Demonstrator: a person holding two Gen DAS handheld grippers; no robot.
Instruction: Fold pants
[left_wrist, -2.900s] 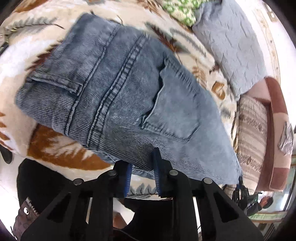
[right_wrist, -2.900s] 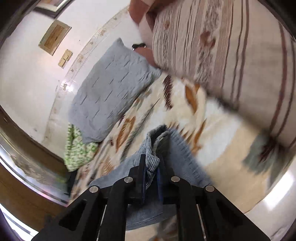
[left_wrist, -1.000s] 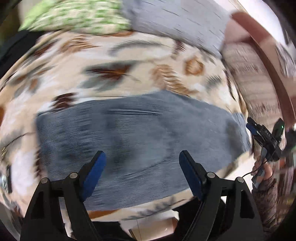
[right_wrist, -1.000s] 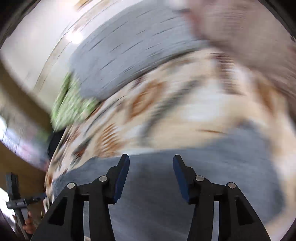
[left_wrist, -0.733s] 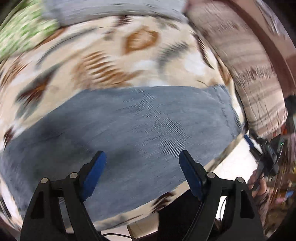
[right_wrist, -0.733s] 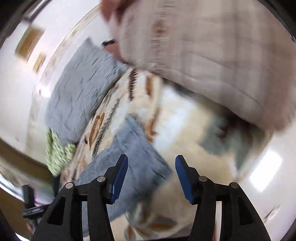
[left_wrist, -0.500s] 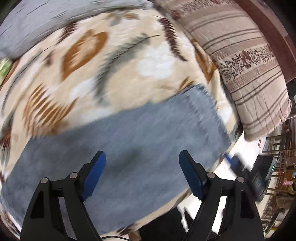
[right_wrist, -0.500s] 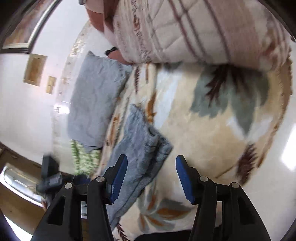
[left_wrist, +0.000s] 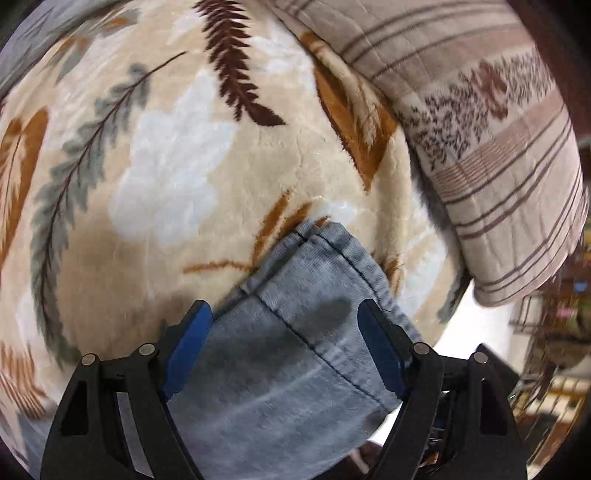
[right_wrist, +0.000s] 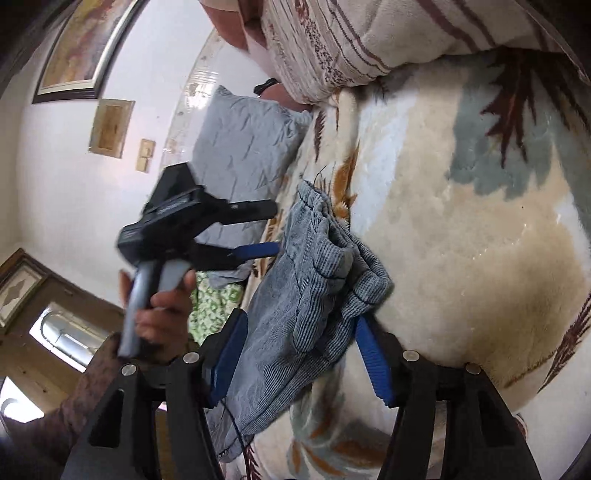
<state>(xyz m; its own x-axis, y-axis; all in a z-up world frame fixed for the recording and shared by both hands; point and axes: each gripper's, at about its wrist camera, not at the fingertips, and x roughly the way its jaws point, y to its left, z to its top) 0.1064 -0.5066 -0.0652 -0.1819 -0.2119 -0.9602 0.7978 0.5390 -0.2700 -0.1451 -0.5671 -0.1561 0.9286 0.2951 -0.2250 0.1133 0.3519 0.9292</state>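
Observation:
The blue-grey corduroy pants (left_wrist: 295, 332) lie folded lengthwise on a leaf-patterned blanket (left_wrist: 166, 166), leg hems toward a striped quilt. My left gripper (left_wrist: 284, 347) is open and hovers over the leg ends, one blue pad on each side. In the right wrist view the stacked hems (right_wrist: 325, 266) show at the blanket's edge. My right gripper (right_wrist: 299, 354) is open, its pads to either side of the hem end, holding nothing. The left gripper (right_wrist: 273, 229) also shows there, open, above the pants.
A striped quilt (left_wrist: 480, 129) lies folded at the blanket's right. A grey pillow (right_wrist: 243, 147) and a green patterned cloth (right_wrist: 214, 299) sit at the far end by the wall. The bed's edge runs just past the pant hems.
Both grippers have let go of the pants and opened. They swept along the pants to the leg hem end, where they now hover.

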